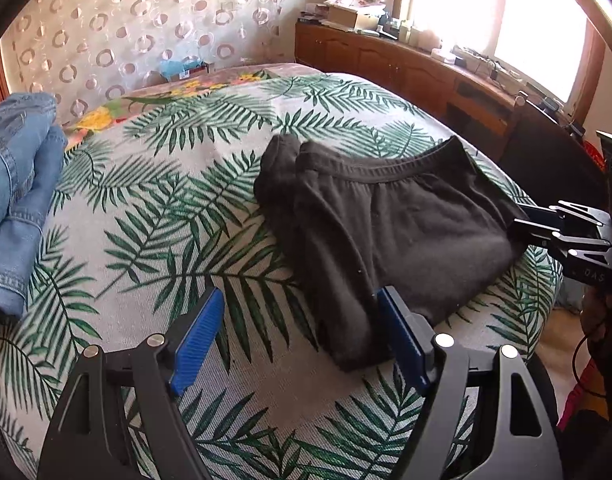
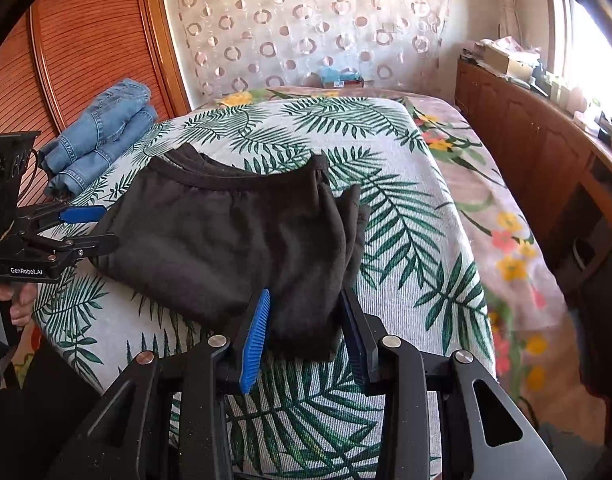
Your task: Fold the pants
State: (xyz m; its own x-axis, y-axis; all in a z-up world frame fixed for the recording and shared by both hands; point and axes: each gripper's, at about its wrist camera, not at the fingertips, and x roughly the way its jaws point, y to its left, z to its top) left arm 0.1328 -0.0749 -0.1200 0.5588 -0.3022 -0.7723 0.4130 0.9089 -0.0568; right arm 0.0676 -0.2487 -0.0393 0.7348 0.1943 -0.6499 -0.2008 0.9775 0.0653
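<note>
Dark brown pants (image 1: 386, 216) lie folded on the leaf-print bed cover (image 1: 165, 208), waistband toward the wall. In the left wrist view my left gripper (image 1: 301, 332) is open, its right pad beside the near corner of the pants. In the right wrist view the pants (image 2: 217, 232) fill the middle and my right gripper (image 2: 306, 320) stands open around their near corner, pads on either side of the cloth. The right gripper also shows in the left wrist view (image 1: 522, 222) at the pants' right edge. The left gripper shows in the right wrist view (image 2: 97, 226), open at the pants' left edge.
Folded blue jeans (image 1: 17, 192) lie at the bed's left side, also in the right wrist view (image 2: 101, 128). A wooden cabinet (image 1: 406, 68) with clutter runs under the window on the right. A wooden slatted wardrobe (image 2: 85, 40) stands at left.
</note>
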